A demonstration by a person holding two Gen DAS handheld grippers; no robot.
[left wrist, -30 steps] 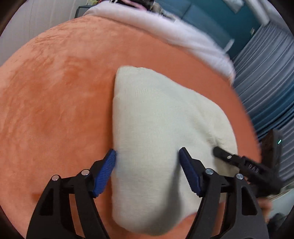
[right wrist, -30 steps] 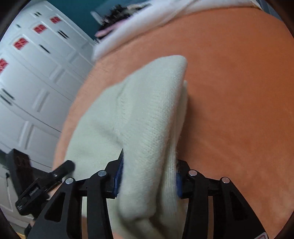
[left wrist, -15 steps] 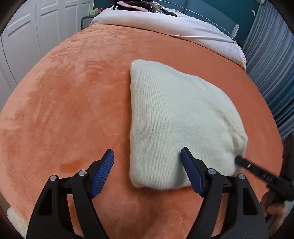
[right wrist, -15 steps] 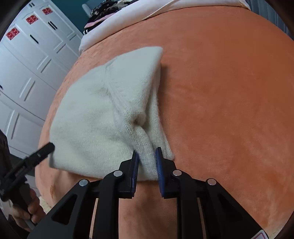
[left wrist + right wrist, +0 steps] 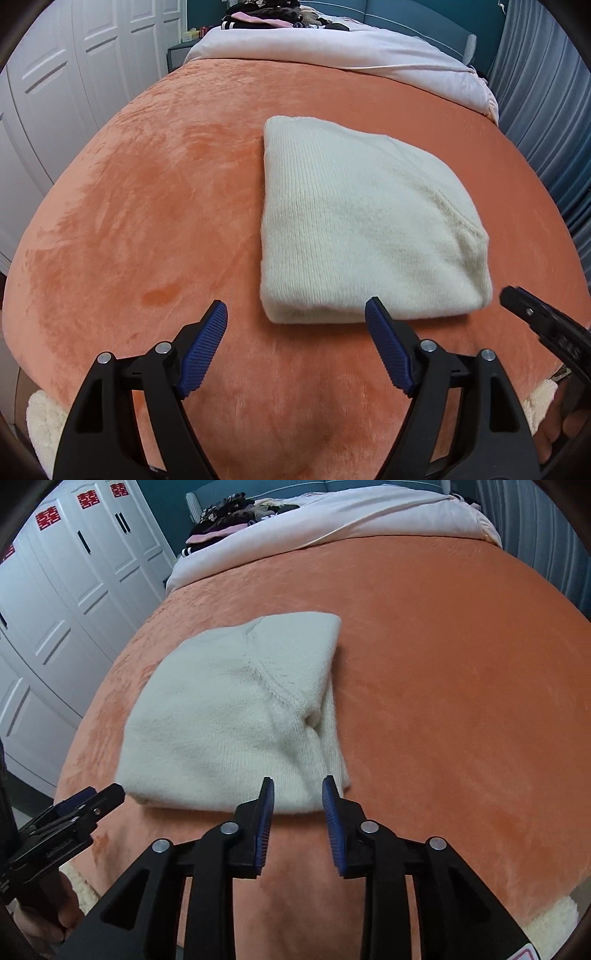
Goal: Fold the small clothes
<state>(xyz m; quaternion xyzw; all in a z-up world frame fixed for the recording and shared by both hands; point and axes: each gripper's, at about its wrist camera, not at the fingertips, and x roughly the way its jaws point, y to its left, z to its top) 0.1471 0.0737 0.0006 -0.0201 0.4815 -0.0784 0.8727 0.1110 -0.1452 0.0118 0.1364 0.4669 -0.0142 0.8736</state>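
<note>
Lying folded: the cream knit garment (image 5: 365, 221) sits as a thick, squarish bundle on the orange blanket (image 5: 147, 206), a seam ridge running across its top layer.
Left gripper (image 5: 295, 325): just short of the bundle's near edge, blue pads spread wide, holding nothing.
Right gripper (image 5: 297, 794): at the near right corner, jaws narrowly parted, gripping nothing.
Beyond: pale bedding (image 5: 332, 513), white wardrobe doors (image 5: 74, 572).

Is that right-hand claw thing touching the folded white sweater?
Apart. In the right wrist view the right gripper is open and empty, though its tips overlap the cream sweater's near edge; the left wrist view shows orange blanket between them.
</note>
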